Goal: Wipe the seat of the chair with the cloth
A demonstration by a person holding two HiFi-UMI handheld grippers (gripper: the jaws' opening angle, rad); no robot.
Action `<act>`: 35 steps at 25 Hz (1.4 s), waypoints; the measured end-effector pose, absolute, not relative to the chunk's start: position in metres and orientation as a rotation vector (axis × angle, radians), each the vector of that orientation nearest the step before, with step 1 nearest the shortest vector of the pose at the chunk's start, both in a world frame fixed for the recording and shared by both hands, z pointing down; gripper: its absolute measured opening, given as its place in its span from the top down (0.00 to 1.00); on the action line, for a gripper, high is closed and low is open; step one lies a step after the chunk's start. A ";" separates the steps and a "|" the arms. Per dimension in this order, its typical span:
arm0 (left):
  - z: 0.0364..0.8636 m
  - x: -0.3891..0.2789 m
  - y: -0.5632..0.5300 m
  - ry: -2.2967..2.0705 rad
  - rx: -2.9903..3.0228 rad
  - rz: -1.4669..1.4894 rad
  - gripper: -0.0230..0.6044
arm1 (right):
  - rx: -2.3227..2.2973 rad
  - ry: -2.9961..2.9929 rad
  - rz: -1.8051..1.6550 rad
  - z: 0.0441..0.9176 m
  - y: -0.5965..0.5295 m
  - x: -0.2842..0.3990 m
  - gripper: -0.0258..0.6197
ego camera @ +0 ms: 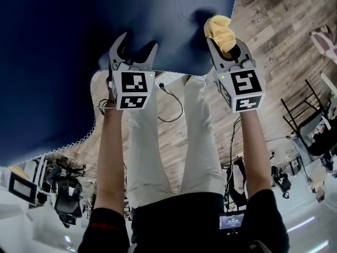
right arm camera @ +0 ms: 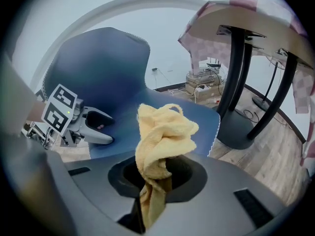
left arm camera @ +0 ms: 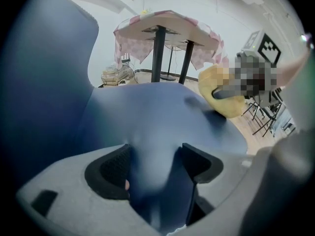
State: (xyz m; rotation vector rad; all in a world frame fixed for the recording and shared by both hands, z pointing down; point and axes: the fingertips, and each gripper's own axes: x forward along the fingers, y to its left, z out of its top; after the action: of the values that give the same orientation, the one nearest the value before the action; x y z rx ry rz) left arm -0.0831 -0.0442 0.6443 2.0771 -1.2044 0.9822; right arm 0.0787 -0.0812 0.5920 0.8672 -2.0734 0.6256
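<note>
My right gripper [right arm camera: 155,178] is clamped on the cloth [right arm camera: 160,132], a yellow terry rag. It is pinched into a thin tail between the dark jaws and bunches into a soft, crumpled knot above them. In the head view that bundle [ego camera: 221,29] crowns the right gripper [ego camera: 226,44] at about one o'clock and lies over the near edge of the chair seat [ego camera: 63,62]. The seat is a smooth, matte navy shell with a fine white zigzag trim along its rim. My left gripper [ego camera: 138,44] sits at eleven o'clock, just beside the right one. Its curved grey fingers stand apart with nothing between them, and their ribbed black pads [left arm camera: 115,168] frame only blue seat surface [left arm camera: 162,112]. I cannot tell whether they touch it. From the right gripper view the seat [right arm camera: 197,114] curves up into a tall rounded backrest [right arm camera: 98,58] at ten o'clock. Beyond, at two o'clock, stands a table [right arm camera: 246,18] draped in pink checked fabric on black tubular legs. Under it all is grey-brown plank floor [ego camera: 274,30].
</note>
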 end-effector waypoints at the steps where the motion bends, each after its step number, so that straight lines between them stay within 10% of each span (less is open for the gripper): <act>1: 0.644 -0.084 -0.044 -1.205 2.078 0.982 0.44 | 0.871 -2.072 0.612 0.592 -0.088 0.079 0.88; 35: 0.644 -0.084 -0.045 -1.216 2.104 0.961 0.44 | 1.053 -1.963 0.529 0.623 -0.206 0.097 0.87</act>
State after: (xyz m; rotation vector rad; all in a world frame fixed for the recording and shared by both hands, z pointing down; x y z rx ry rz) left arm -0.0838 -0.0454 0.6444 2.1044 -1.2156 0.9615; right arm 0.0972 -0.2065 0.6233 1.0535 -1.9626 0.5287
